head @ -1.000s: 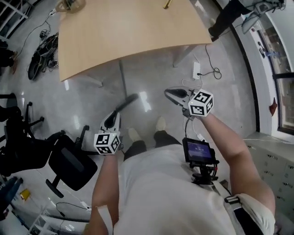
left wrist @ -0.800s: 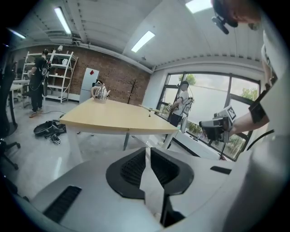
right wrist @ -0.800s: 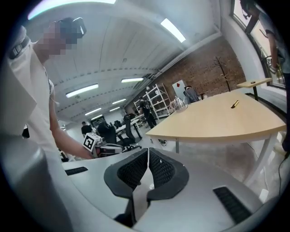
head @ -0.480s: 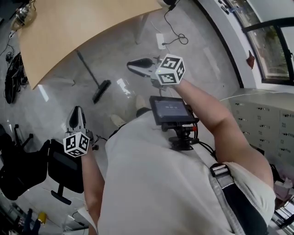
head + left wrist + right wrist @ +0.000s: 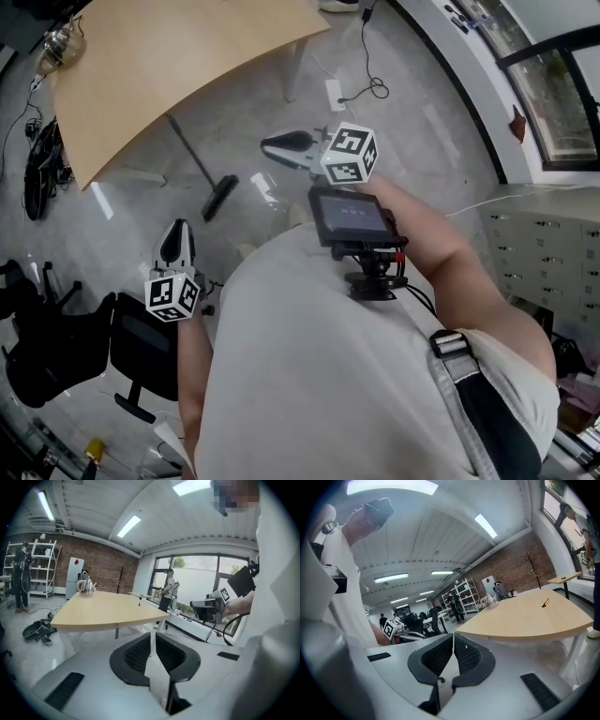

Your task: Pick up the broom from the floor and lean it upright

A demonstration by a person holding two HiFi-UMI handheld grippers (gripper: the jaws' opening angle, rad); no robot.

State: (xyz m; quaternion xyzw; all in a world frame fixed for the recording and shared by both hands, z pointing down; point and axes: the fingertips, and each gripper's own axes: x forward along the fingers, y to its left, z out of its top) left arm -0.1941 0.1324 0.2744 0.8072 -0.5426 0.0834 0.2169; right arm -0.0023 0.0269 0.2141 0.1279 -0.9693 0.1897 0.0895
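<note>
The broom lies flat on the grey floor, its dark head nearest me and its thin handle running up-left under the wooden table. No gripper touches it. My left gripper hovers left of and nearer than the broom head, barely open, with a thin slit and nothing between its pads. Raised to the right of the broom, my right gripper is shut and empty; its pads meet. The broom is in neither gripper view.
A black office chair stands at my lower left. A power strip with cables lies on the floor beyond the right gripper. Grey cabinets line the right side. A kettle sits on the table, and people stand in the distance.
Both grippers have risen, and the head view has swung. The left gripper is now farther from the broom head. The broom still lies on the floor.
</note>
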